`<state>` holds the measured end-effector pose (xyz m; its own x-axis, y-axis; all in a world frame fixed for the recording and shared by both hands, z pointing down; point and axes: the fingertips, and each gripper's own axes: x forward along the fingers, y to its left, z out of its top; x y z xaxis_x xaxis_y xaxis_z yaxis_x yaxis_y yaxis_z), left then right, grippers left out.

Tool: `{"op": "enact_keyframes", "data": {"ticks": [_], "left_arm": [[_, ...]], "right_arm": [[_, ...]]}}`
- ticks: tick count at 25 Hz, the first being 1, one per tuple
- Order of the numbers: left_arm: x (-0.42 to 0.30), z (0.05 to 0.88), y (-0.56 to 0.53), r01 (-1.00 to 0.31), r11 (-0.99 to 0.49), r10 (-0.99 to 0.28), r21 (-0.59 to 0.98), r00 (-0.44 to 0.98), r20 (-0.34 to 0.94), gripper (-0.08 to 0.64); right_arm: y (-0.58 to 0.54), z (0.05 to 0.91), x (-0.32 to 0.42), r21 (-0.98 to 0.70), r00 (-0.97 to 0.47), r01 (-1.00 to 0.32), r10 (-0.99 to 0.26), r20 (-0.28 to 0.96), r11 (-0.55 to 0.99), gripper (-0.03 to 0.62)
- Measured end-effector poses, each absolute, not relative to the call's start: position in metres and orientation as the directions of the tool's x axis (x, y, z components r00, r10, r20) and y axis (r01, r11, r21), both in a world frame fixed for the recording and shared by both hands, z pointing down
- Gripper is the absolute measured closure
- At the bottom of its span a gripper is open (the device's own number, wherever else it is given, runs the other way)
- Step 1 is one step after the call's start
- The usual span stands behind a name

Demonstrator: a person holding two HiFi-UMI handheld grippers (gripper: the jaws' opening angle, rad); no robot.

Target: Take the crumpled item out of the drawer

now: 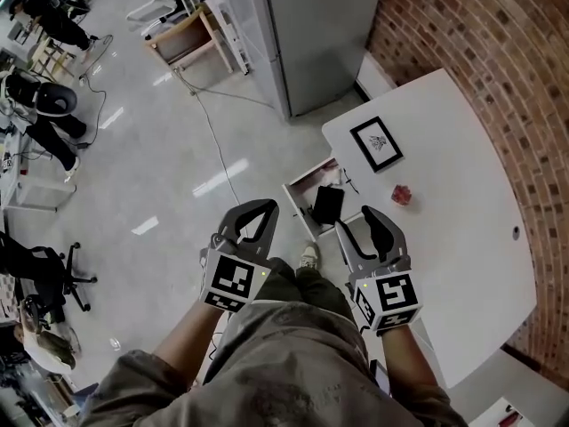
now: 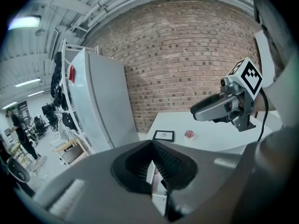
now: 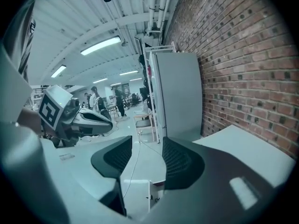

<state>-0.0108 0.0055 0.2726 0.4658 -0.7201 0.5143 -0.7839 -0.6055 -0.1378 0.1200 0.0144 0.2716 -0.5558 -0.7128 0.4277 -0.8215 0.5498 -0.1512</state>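
The small reddish crumpled item [image 1: 402, 194] lies on the white tabletop [image 1: 453, 140], ahead of the right gripper [image 1: 357, 221] and a little to its right, beside a framed picture [image 1: 376, 143]. The open drawer [image 1: 293, 194], ahead of and between both pairs of jaws, shows only a flat dark thing [image 1: 327, 205]. So the removal looks done, if that is the item meant. The right jaws stand apart, empty; the left gripper [image 1: 265, 208] has its jaws together at the tips, holding nothing.
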Motion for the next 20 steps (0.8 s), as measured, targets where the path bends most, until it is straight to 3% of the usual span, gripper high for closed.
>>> {"op": "enact_keyframes", "data": {"ticks": [20], "left_arm": [[-0.040, 0.370, -0.058, -0.749, -0.662, -0.593, -0.025, 0.504, 0.628, 0.560]], "right_arm": [[-0.029, 0.388, 0.091, -0.236, -0.469, -0.877, -0.640, 0.608, 0.419, 0.359]]}}
